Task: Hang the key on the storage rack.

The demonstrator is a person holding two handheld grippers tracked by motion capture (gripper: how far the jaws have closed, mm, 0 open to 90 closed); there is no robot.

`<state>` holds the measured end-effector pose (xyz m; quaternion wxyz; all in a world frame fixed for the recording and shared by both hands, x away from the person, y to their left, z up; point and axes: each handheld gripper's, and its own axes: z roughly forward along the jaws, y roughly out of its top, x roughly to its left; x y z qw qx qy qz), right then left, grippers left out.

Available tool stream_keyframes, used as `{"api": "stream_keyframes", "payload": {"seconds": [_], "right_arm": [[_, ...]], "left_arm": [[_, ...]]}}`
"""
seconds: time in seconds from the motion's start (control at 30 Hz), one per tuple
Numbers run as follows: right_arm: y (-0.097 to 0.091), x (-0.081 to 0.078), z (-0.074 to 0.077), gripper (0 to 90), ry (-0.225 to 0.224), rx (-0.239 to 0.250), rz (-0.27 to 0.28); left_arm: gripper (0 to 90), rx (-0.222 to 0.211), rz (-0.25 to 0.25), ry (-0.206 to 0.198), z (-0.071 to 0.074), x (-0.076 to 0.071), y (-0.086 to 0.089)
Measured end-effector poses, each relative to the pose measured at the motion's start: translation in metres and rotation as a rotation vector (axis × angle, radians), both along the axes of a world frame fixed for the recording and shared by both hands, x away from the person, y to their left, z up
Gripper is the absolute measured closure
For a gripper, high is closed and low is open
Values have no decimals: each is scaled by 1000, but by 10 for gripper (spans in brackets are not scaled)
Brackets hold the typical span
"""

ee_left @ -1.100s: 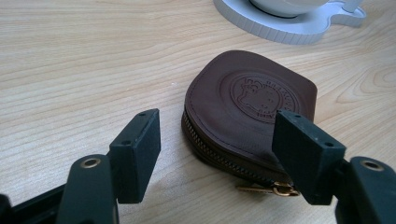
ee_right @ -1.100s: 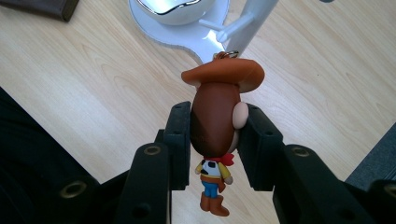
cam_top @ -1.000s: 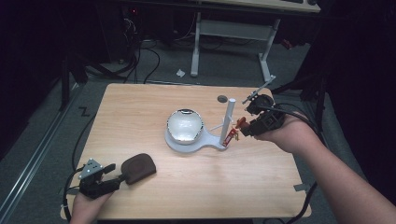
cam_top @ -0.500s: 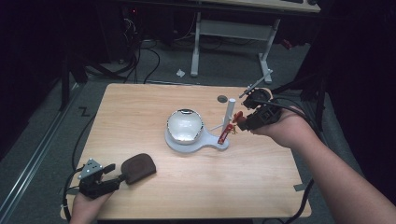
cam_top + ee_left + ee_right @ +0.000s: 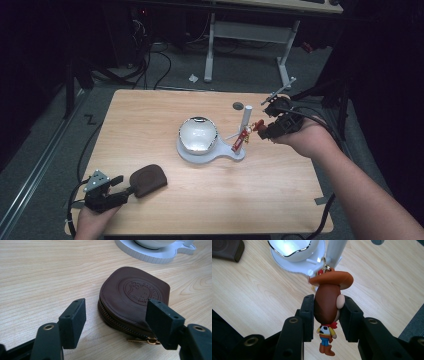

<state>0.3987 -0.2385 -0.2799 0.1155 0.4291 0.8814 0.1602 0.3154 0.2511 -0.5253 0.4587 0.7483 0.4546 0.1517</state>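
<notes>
From the high view I had the right claw [image 5: 261,128] at the right of centre of the frame, just beside the white post [image 5: 244,121] of the white stand [image 5: 235,153], and its jaws were clamped on the head of a small cowboy figure keychain [image 5: 246,134]. In the right gripper view the figure [image 5: 327,307] sat in the middle of the frame, its brown hat toward the top, its boots hanging toward the bottom, and the two black pads [image 5: 308,312] pressed on either side of its head; a gold ring on the hat lay close against the stand's post, though I could not tell whether it was hooked on anything. A shiny white bowl [image 5: 198,134] sat on the stand at the centre of the desk [image 5: 150,120]. My left claw [image 5: 124,191] lay at the lower left of the high view, jaws spread wide and gripping nothing. In the left gripper view a brown leather coin pouch [image 5: 132,297] lay right of centre, its zip edge toward me; the right-hand jaw stood in front of its corner, the left-hand jaw well clear of it over bare wood.
</notes>
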Motion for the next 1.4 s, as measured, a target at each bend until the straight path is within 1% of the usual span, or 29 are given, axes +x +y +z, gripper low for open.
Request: {"api": "stream_keyframes", "payload": {"seconds": [0.23, 0.3, 0.37, 0.4, 0.57, 0.6, 0.63, 0.67, 0.73, 0.77, 0.8, 0.83, 0.87, 0.9, 0.97, 1.0, 1.03, 1.07, 1.1, 1.27, 1.3, 1.4], "right_arm": [[-5, 1, -18, 671, 22, 14, -6], [-5, 1, -24, 671, 24, 18, -15], [-6, 1, -26, 671, 27, 19, -10], [-6, 2, -33, 671, 33, 27, -13], [-6, 5, -51, 670, 46, 44, -14], [-6, 5, -51, 670, 46, 44, -14], [-5, 5, -59, 670, 57, 57, -37], [-6, 7, -63, 670, 48, 57, -18], [-6, 8, -71, 669, 57, 75, -22], [-6, 8, -71, 669, 57, 75, -22], [-6, 9, -78, 669, 57, 83, -26], [-5, 9, -81, 669, 64, 93, -40], [-5, 11, -85, 668, 53, 95, -27], [-5, 11, -87, 668, 49, 94, -32], [-6, 13, -91, 668, 34, 113, -38], [-6, 13, -91, 668, 34, 113, -38], [-7, 15, -95, 667, 19, 122, -47], [-7, 15, -95, 667, 19, 122, -47], [-7, 16, -97, 667, 13, 132, -62], [-8, 18, -101, 658, 16, 134, -74], [-9, 18, -101, 636, 18, 144, -74], [-10, 16, -99, 630, 13, 155, -74]], "left_arm": [[331, 0, 0, 0, 0, 0, 0], [330, 1, -1, 1, 0, 0, -1], [330, 2, -1, 0, 0, 0, -1], [331, 2, -2, 0, 0, 0, -1], [330, 0, -1, 0, 0, 0, 0], [330, 0, -1, 0, 0, 0, 0], [330, 0, -1, 0, 0, 0, 0], [330, 1, -2, 0, 0, 0, 0], [330, 1, -2, 1, 0, 0, -1], [330, 1, -2, 1, 0, 0, -1], [330, 1, -2, 1, 0, 0, 0], [330, 1, -2, 1, 0, 0, 0], [330, 2, -2, 2, 0, 0, 0], [330, 2, -2, 2, 0, 0, 0], [330, 4, -3, 3, -1, 0, 0], [330, 4, -3, 4, -1, 0, 0], [330, 5, -3, 5, -1, 0, 0], [330, 5, -3, 4, -1, 0, -1], [330, 7, -3, 5, -1, 0, -1], [330, 7, -4, 6, -1, 0, -1], [330, 8, -4, 6, -1, 0, -1], [330, 7, -4, 5, -1, 0, -1]]}}
